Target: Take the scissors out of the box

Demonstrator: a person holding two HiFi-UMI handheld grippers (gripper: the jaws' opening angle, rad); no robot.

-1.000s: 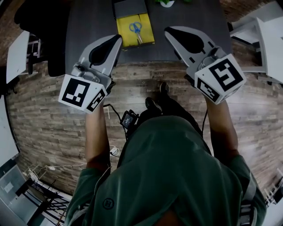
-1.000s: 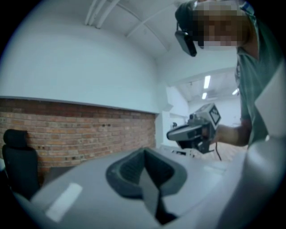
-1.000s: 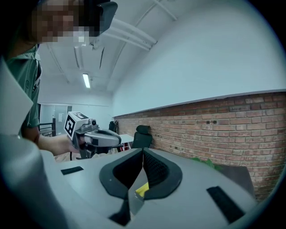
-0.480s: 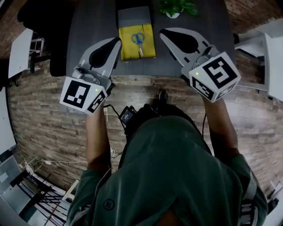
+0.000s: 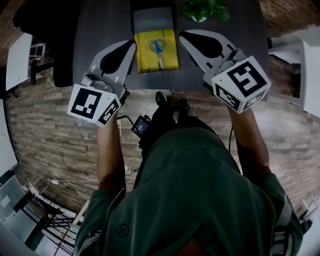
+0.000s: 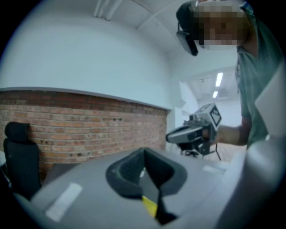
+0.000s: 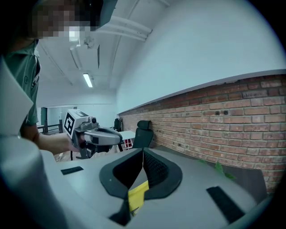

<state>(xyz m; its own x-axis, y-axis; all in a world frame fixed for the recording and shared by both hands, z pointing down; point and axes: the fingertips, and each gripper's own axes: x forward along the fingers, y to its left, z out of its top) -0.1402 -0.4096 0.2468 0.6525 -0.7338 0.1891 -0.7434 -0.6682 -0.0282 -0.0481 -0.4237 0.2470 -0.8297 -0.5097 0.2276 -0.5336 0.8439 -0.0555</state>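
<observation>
A yellow box (image 5: 156, 52) lies open on the dark table (image 5: 100, 30), its grey lid (image 5: 152, 20) folded back on the far side. Blue-handled scissors (image 5: 158, 48) lie inside it, handles away from me. My left gripper (image 5: 132, 45) is held just left of the box and is shut and empty. My right gripper (image 5: 183, 36) is just right of the box, also shut and empty. In the left gripper view the left gripper (image 6: 143, 154) has its jaws together, with a sliver of the yellow box (image 6: 150, 205) showing under them. The right gripper (image 7: 143, 155) looks the same, above the yellow box (image 7: 137, 195).
A potted plant (image 5: 205, 9) stands on the table behind the right gripper. A black chair (image 5: 55, 40) is at the table's left end. White furniture (image 5: 305, 55) stands to the right. A brick wall (image 7: 232, 112) runs behind the table.
The person has stepped closer to the table, so the box and scissors sit lower in the view, level with the gripper tips. Both grippers stay shut either side of the box.
</observation>
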